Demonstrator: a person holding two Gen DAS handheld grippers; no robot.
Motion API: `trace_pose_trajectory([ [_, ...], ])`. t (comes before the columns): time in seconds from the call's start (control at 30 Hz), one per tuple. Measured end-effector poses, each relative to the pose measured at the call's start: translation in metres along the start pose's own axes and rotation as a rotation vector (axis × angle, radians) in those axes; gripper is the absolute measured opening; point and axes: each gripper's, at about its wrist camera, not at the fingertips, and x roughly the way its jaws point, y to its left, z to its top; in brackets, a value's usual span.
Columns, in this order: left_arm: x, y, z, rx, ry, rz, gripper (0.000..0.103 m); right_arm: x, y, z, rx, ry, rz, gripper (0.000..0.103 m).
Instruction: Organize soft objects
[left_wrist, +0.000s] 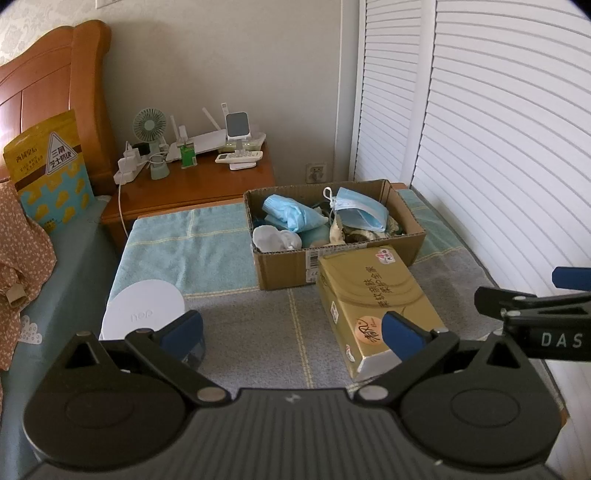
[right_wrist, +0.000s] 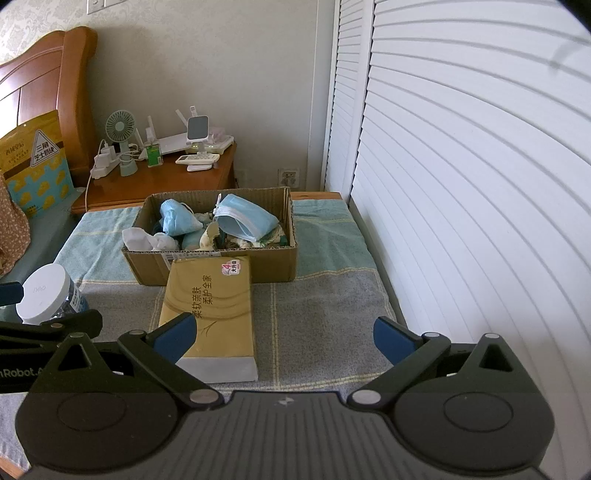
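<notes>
Nearest, both left tongs (left_wrist: 295, 332) and right tongs (right_wrist: 284, 338) gape wide, holding nothing, above the grey-and-teal blanket (right_wrist: 317, 314). Just beyond lies a gold tissue pack (right_wrist: 210, 314), its far end against the cardboard box (right_wrist: 273, 266), which holds blue face masks (right_wrist: 245, 219) and white socks (right_wrist: 146, 240). Farther off stands a wooden nightstand (left_wrist: 207, 188).

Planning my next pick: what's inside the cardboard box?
In the cardboard box: blue face masks, a white sock, patterned fabric scraps. Whatever lies beneath them is covered.
</notes>
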Motion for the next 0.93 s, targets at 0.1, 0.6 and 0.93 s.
trace_pose_trajectory([
  [0.1, -0.0001, 0.0001, -0.0001, 0.001, 0.0, 0.001, 0.102, -0.0003, 0.0001, -0.0003, 0.0, -0.001, 0.0, 0.103],
  [0.6, -0.0005, -0.0011, -0.0002, -0.001, 0.001, -0.002, 0.102, -0.0003, 0.0, -0.0004, 0.0, -0.001, 0.0, 0.103],
  [0.93, 0.0003, -0.0008, 0.0001, -0.002, 0.006, -0.007, 0.102, -0.0002, -0.0007, -0.0007, 0.0, 0.0, -0.001, 0.103],
])
